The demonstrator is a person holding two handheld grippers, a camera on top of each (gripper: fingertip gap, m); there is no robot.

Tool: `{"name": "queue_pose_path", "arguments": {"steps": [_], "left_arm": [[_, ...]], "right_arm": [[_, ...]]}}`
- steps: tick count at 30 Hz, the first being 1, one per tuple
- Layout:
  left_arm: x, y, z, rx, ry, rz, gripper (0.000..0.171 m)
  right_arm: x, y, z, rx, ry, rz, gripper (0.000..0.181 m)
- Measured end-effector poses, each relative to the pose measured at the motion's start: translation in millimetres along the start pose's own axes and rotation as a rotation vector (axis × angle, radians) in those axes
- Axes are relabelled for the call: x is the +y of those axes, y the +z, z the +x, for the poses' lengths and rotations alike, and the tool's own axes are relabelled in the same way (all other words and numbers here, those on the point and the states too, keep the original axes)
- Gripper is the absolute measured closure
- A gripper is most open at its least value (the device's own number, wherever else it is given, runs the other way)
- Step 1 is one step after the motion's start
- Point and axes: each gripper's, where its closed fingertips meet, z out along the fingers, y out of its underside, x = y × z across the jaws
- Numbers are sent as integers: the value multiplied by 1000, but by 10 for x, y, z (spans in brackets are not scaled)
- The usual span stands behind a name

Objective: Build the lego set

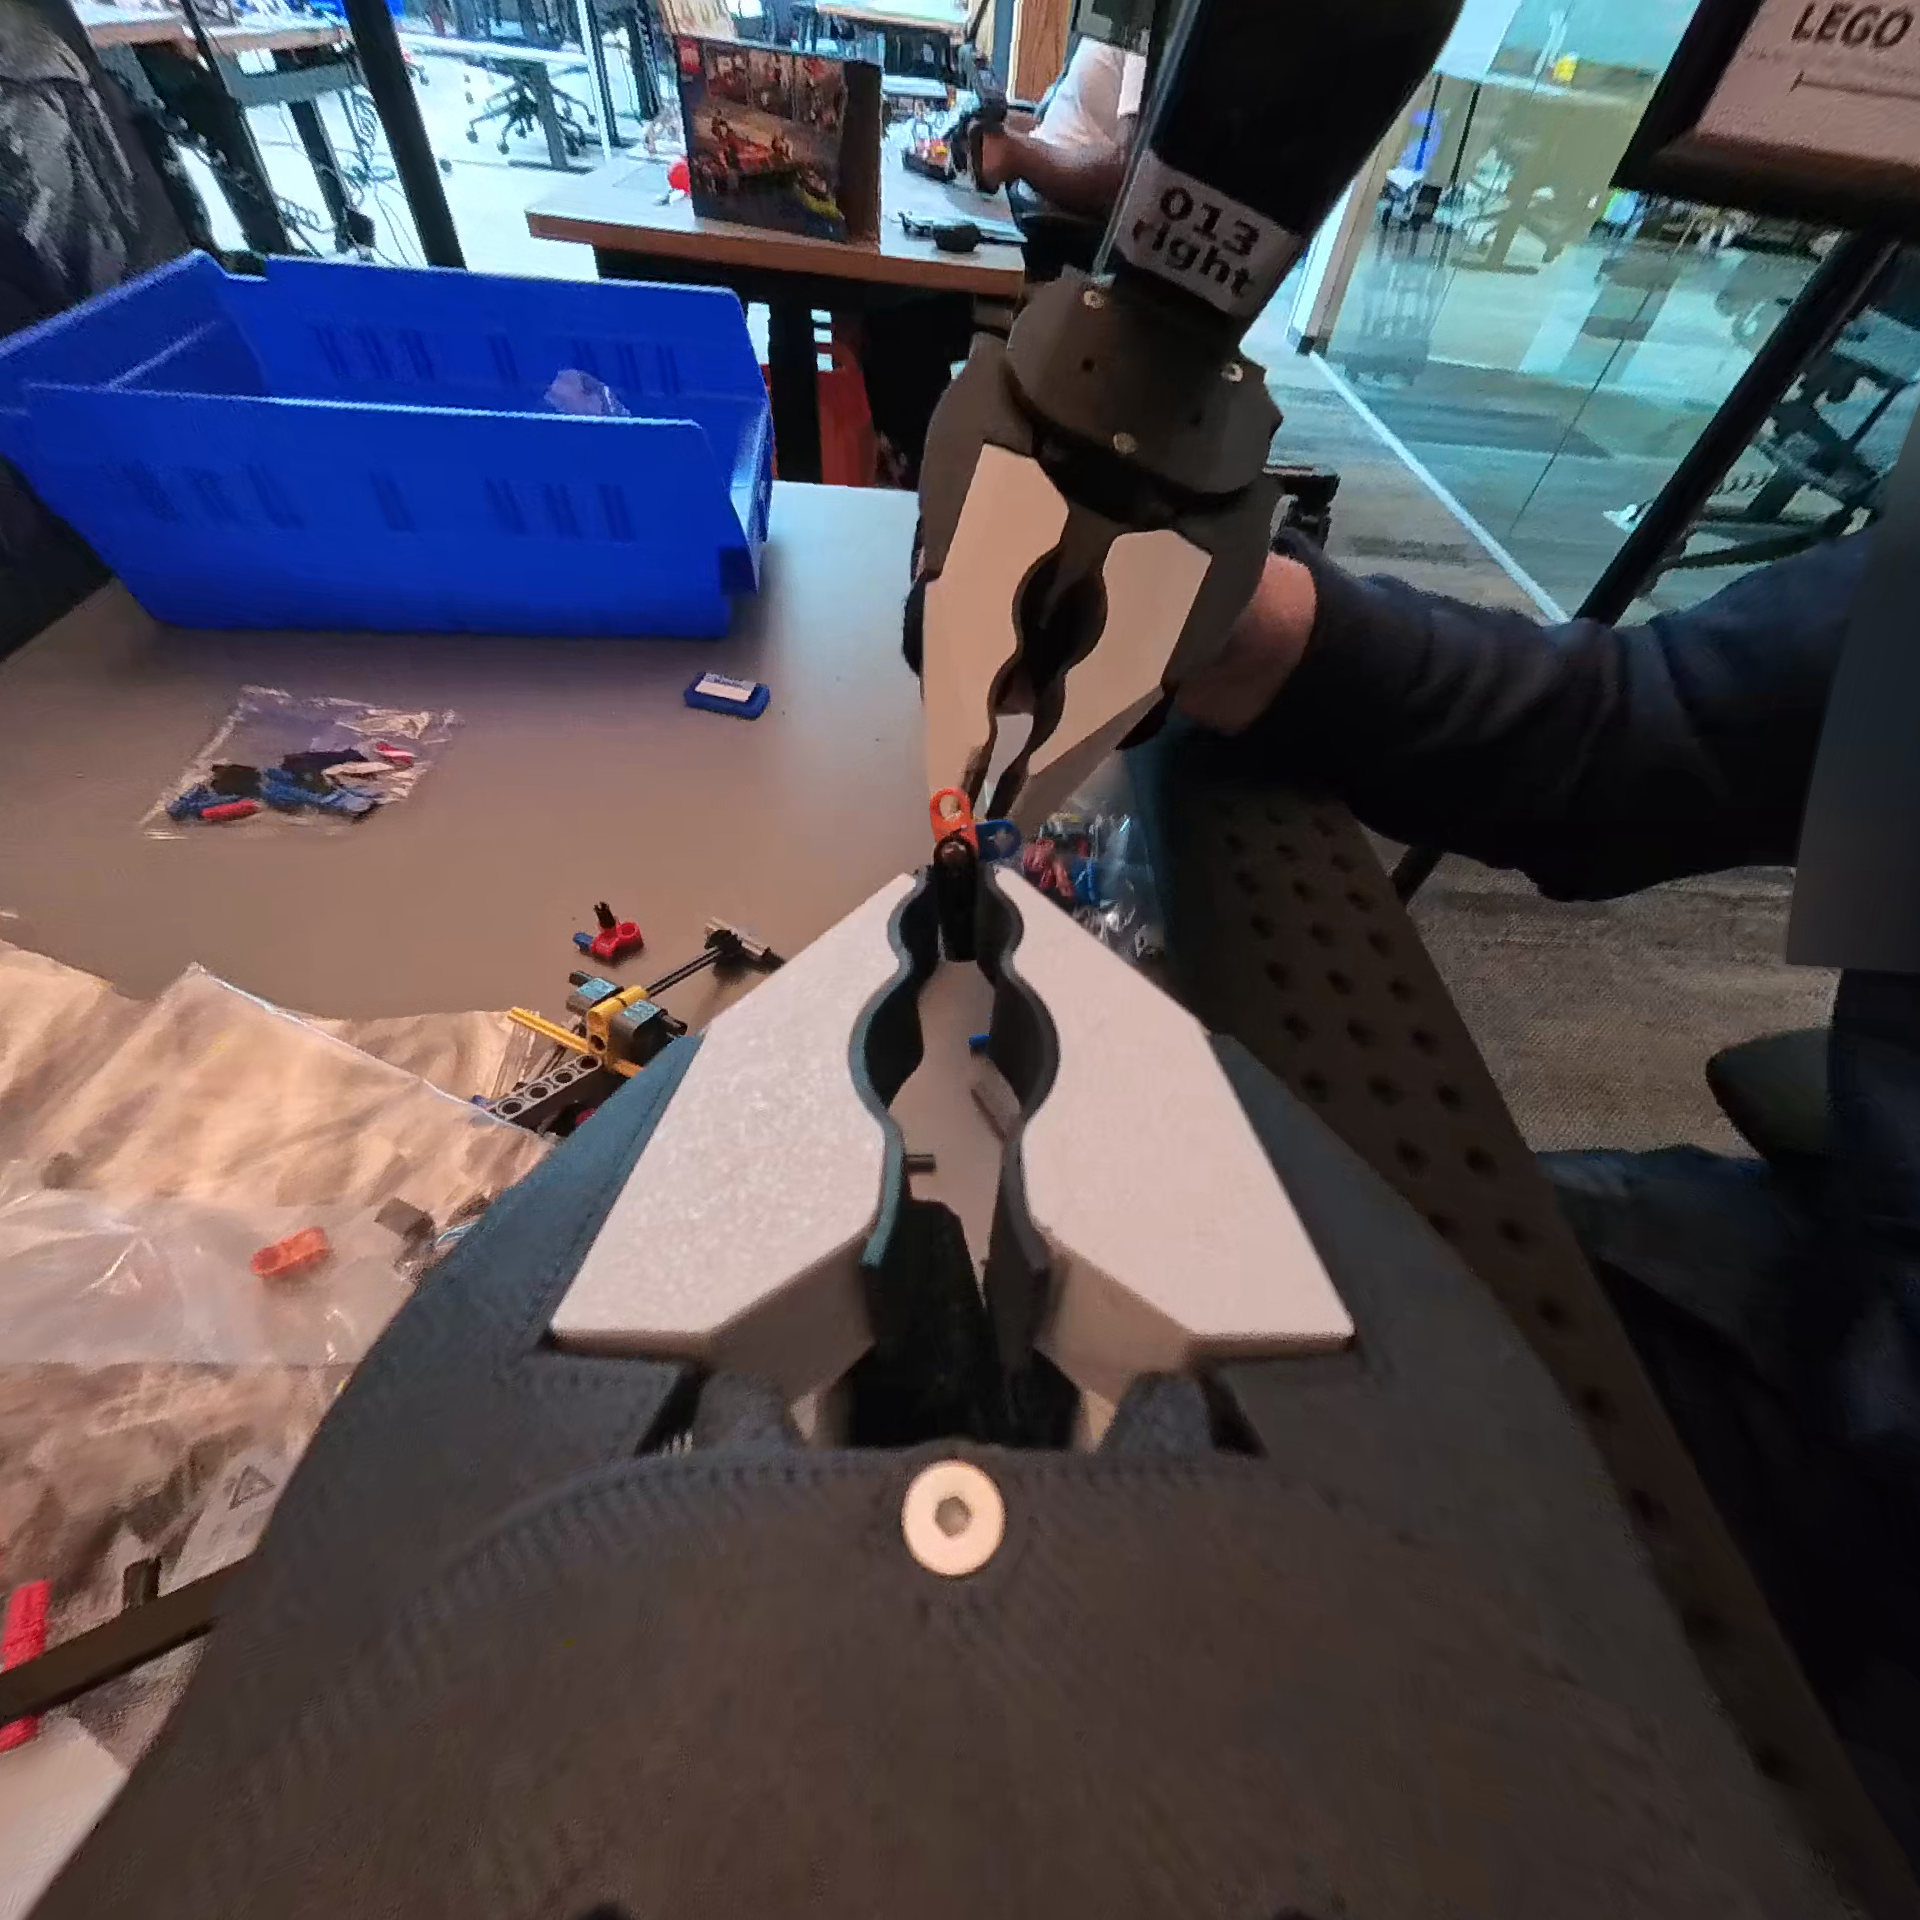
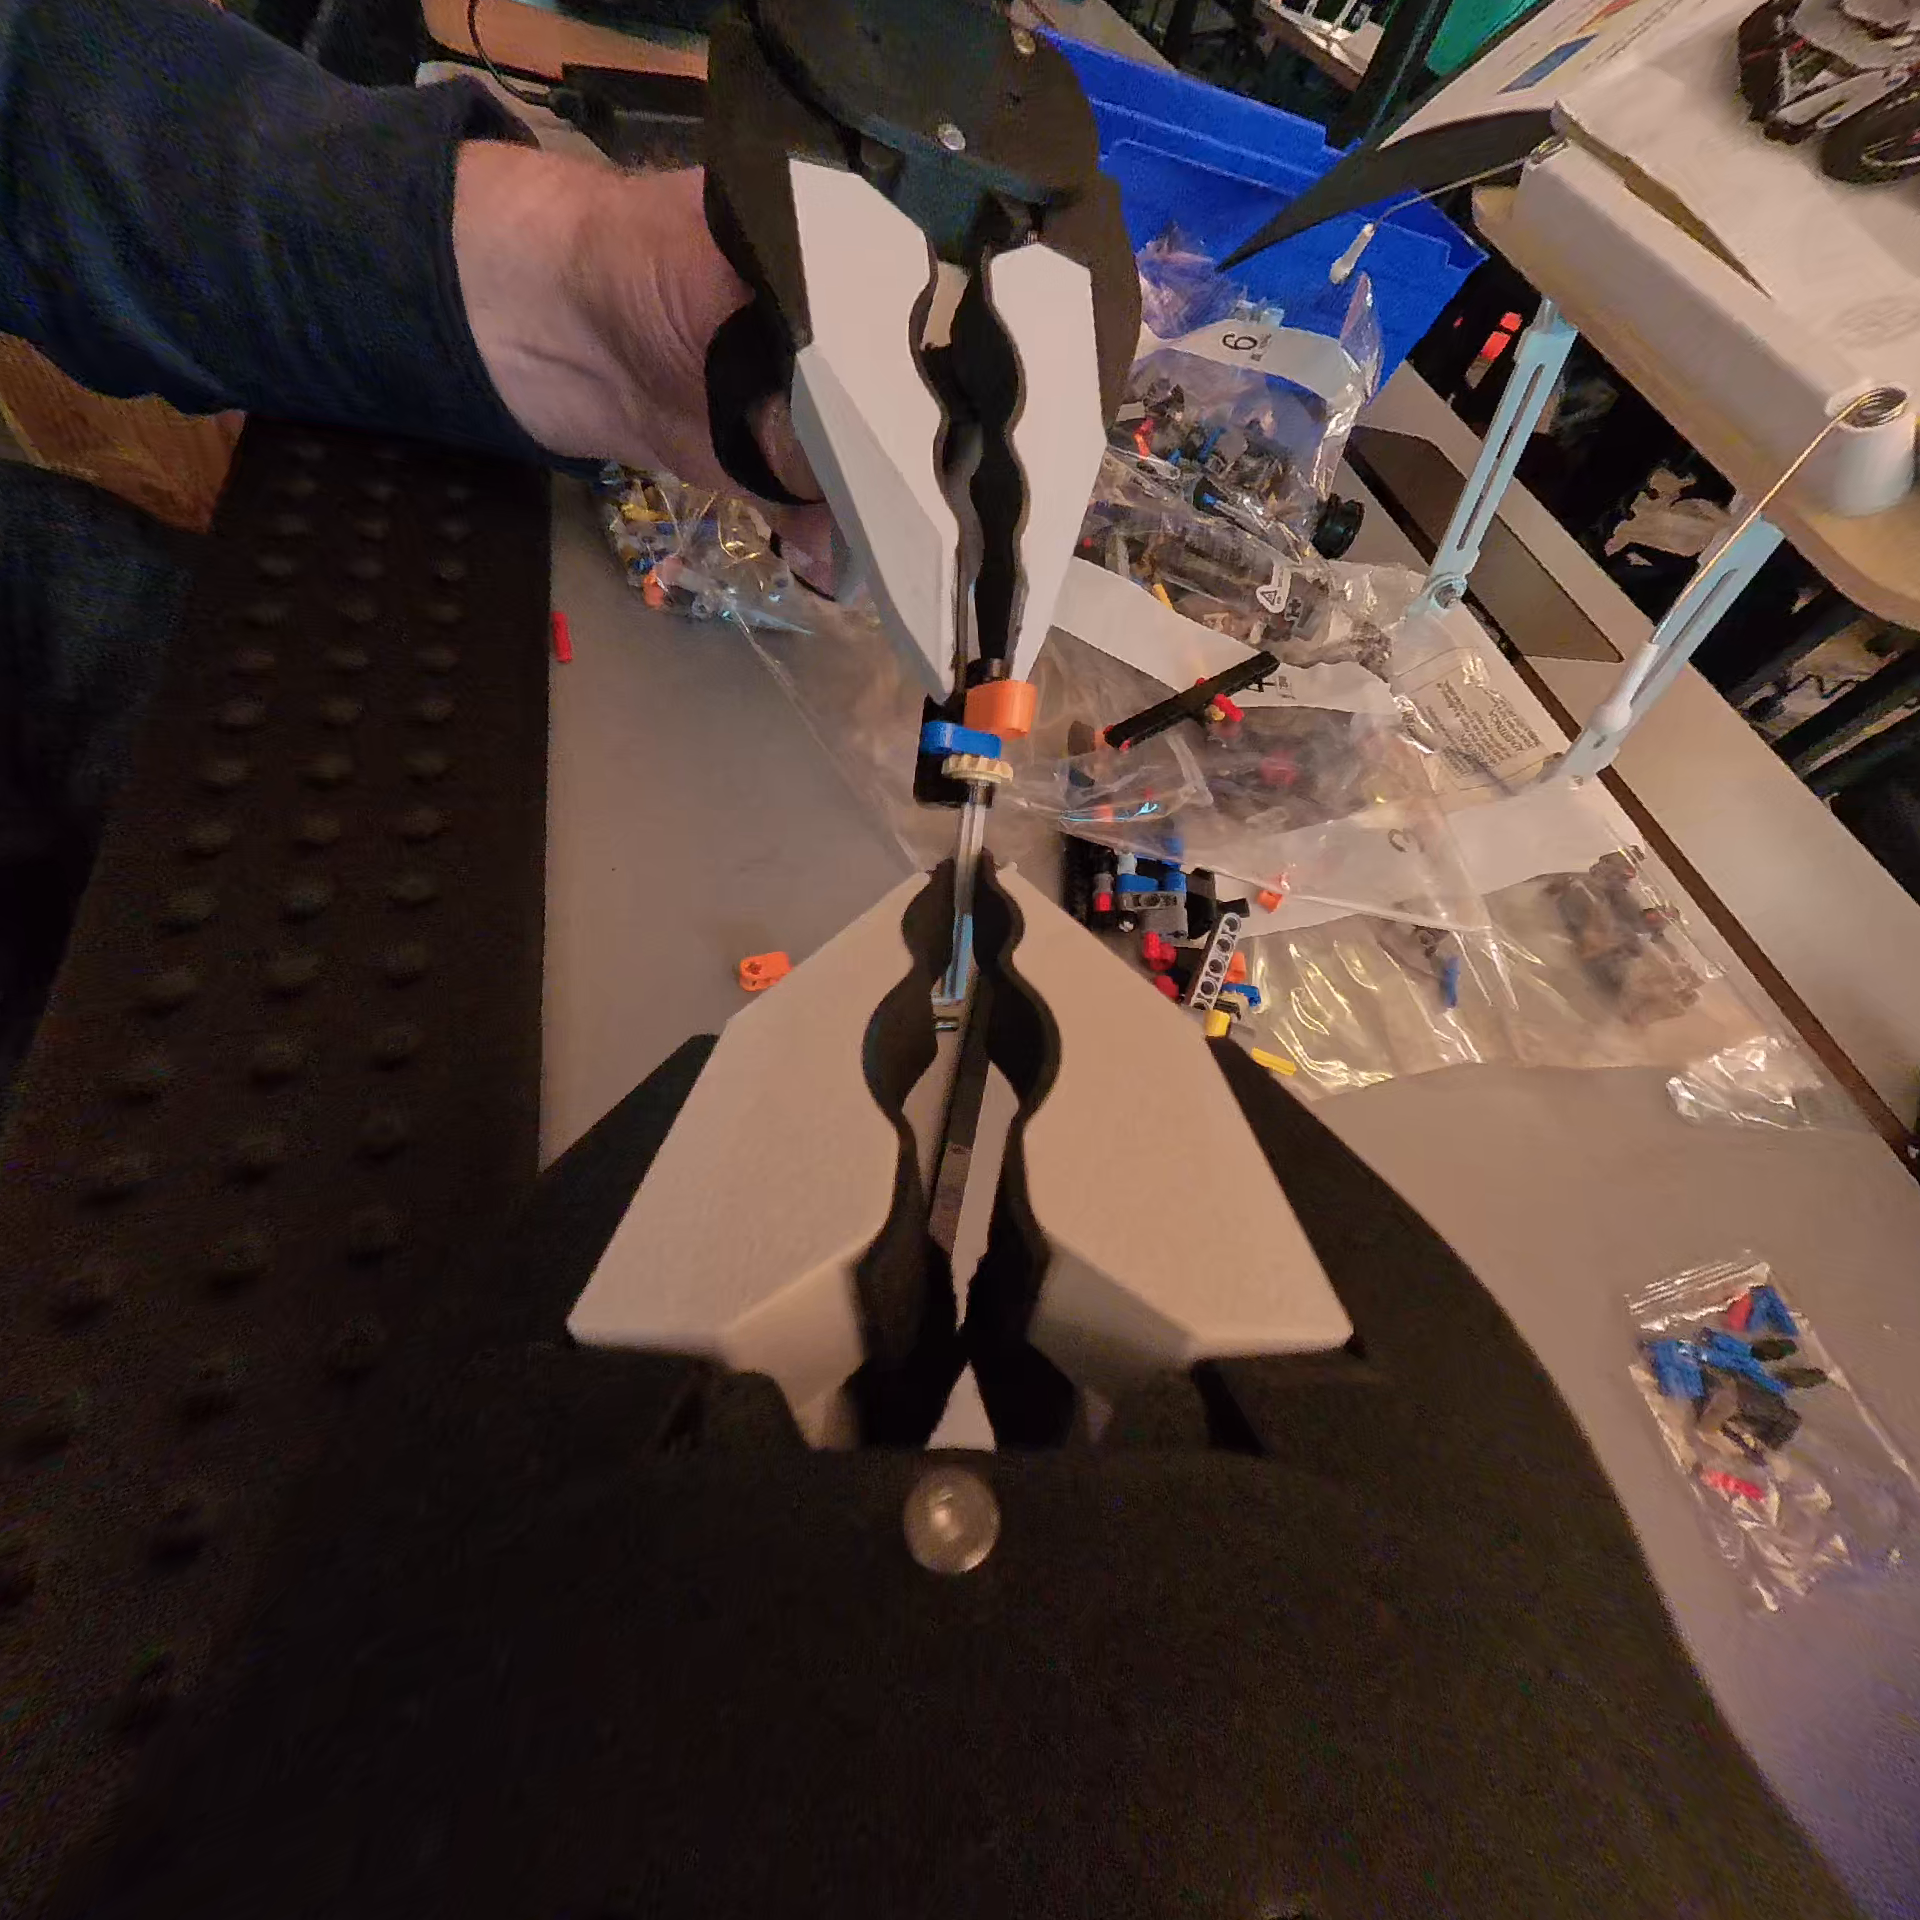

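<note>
A small lego sub-assembly is held in the air between both grippers. It is a thin grey axle [image 2: 966, 862] carrying a tan gear [image 2: 971, 771], a blue connector [image 2: 956, 740] and an orange connector [image 2: 1000, 710]. My right gripper [image 2: 961, 878] is shut on the axle's near end. My left gripper [image 1: 956, 883] is shut on a black pin [image 1: 956, 909] at the other end, by the orange connector [image 1: 948, 808]. The two grippers point tip to tip: the right gripper [image 1: 982, 798] comes from above in the left wrist view, and the left gripper [image 2: 987, 665] does so in the right wrist view.
A blue bin [image 1: 384, 468] stands at the table's far left. Bags of parts [image 2: 1226, 488] and a small bag [image 1: 301, 769] lie around. A partly built yellow and black assembly [image 1: 603, 1029] and a loose orange piece [image 2: 764, 966] lie on the table. A dark perforated chair back [image 1: 1351, 987] is beside it. Less than 4 cm separates the two grippers' tips.
</note>
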Motion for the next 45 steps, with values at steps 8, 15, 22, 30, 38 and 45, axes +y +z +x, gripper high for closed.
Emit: {"name": "queue_pose_path", "arguments": {"steps": [8,15,22,30,38,45], "left_arm": [[-55,-24,24,13,-22,23,165],[-85,-43,9,18,-36,48,166],[1,-20,-29,-20,9,-4,166],[103,15,-37,-71,132,-98,165],[224,173,17,-69,198,-166,165],[178,139,-39,-90,157,-128,165]], "right_arm": [[-60,-47,-19,-22,21,42,179],[-87,-50,-8,-32,40,61,179],[-24,2,20,-30,73,42,180],[-73,-64,67,-59,122,99,163],[-54,93,-31,-80,88,54,174],[-65,42,24,-25,78,40,176]]}}
